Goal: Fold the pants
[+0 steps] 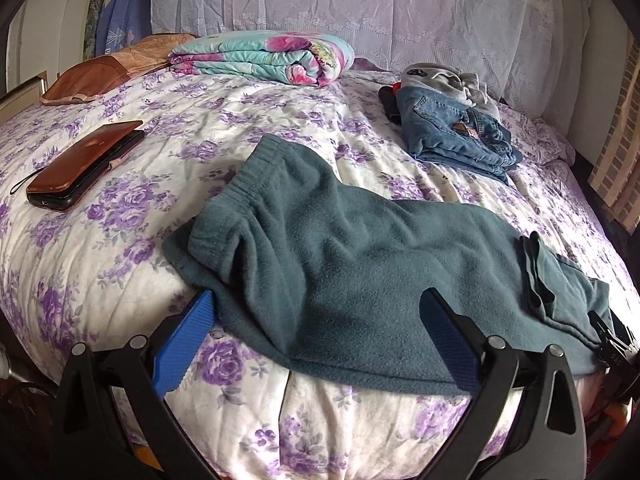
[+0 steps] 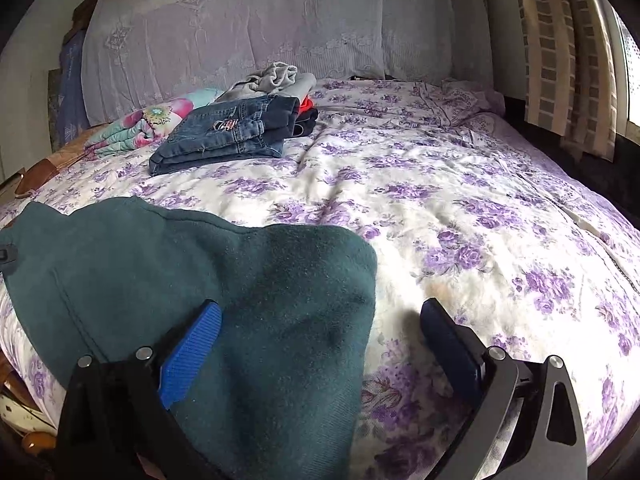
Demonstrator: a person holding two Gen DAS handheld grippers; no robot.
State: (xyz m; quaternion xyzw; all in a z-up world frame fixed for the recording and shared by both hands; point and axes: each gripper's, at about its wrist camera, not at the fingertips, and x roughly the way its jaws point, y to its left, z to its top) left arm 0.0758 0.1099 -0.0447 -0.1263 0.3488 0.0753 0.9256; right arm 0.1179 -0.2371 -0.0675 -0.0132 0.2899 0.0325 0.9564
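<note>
Near the bed's (image 1: 120, 216) front edge, your teal pants (image 1: 340, 248) lie folded lengthwise once, cross-folds remaining; left gripper (image 1: 316, 320) and right gripper (image 2: 320, 328) both gape, clamping nothing.

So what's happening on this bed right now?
A person is folding teal fleece pants spread across the floral bedspread. Both tools are open at the near edge: the left tool straddles the middle of the pants, the right tool sits at one end. Neither grips the fabric yet. Folded jeans, a rolled blanket and a phone lie farther back.
</note>
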